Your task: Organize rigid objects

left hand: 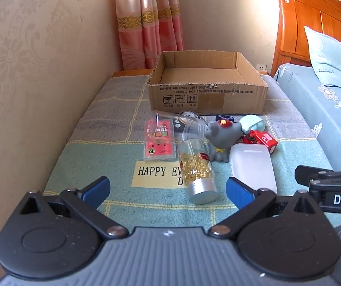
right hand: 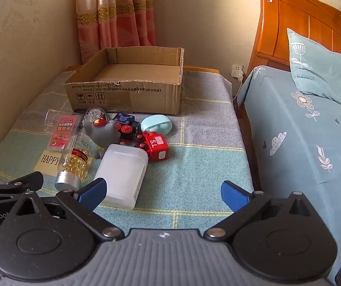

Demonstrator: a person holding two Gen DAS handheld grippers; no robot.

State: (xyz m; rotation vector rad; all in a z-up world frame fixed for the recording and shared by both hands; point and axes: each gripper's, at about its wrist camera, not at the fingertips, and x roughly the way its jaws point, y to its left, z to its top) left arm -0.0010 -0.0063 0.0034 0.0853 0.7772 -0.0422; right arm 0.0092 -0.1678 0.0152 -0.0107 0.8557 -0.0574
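An empty cardboard box [left hand: 207,95] stands at the far end of the cloth-covered table; it also shows in the right wrist view [right hand: 125,95]. In front of it lies a cluster: a clear bottle of gold capsules [left hand: 197,169] [right hand: 75,162], a white plastic container [left hand: 253,166] [right hand: 122,174], a grey cat figure [left hand: 220,140] [right hand: 103,128], a red toy block [left hand: 265,140] [right hand: 157,146], a mint green case [left hand: 251,122] [right hand: 156,124], a clear red-labelled case [left hand: 159,140] [right hand: 62,131]. My left gripper [left hand: 168,190] is open and empty before the bottle. My right gripper [right hand: 163,193] is open and empty beside the white container.
A papered wall runs along the left [left hand: 27,83]. A bed with blue bedding [right hand: 301,143] and wooden headboard [right hand: 308,28] lies to the right. Pink curtains [left hand: 149,21] hang behind the box. A clear cup [left hand: 191,126] lies among the objects.
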